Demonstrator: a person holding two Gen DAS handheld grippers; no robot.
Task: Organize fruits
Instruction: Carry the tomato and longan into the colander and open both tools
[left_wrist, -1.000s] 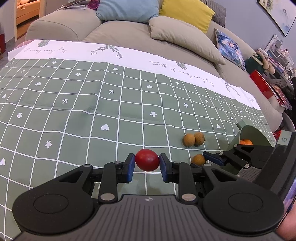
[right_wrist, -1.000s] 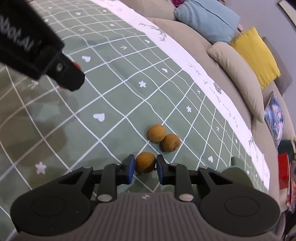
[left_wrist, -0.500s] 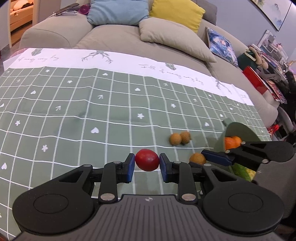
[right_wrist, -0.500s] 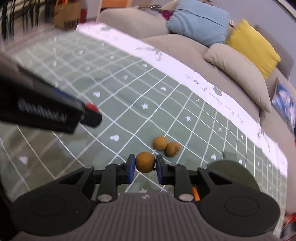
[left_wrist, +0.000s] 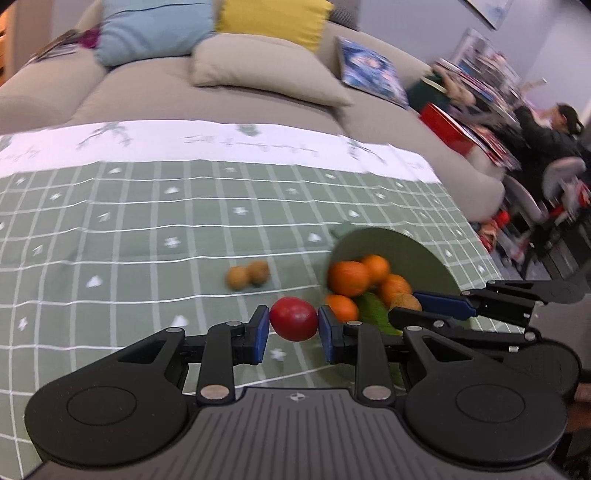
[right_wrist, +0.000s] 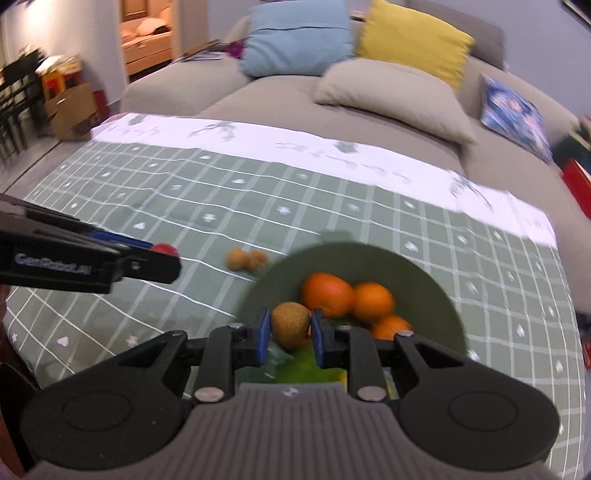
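My left gripper (left_wrist: 293, 330) is shut on a small red fruit (left_wrist: 293, 319), held above the green checked cloth just left of the green bowl (left_wrist: 413, 254). My right gripper (right_wrist: 288, 332) is shut on a small brown round fruit (right_wrist: 290, 324), held over the green bowl (right_wrist: 284, 277). The bowl holds several oranges (right_wrist: 327, 293) and something green (right_wrist: 306, 363). Two more brown fruits (left_wrist: 247, 276) lie together on the cloth left of the bowl. In the left wrist view the right gripper (left_wrist: 410, 308) reaches in from the right over the bowl with the brown fruit (left_wrist: 404, 302).
The green checked tablecloth (right_wrist: 184, 199) with a white border covers the table. Behind it stands a beige sofa (right_wrist: 280, 96) with blue, yellow and beige cushions. A seated person (left_wrist: 554, 136) and shelves are at the far right. A cardboard box (right_wrist: 72, 110) stands at the left.
Both grippers have risen off the cloth with their fruits and swung right toward the bowl. The right gripper rolled level and now hangs over the bowl, which has come fully into view.
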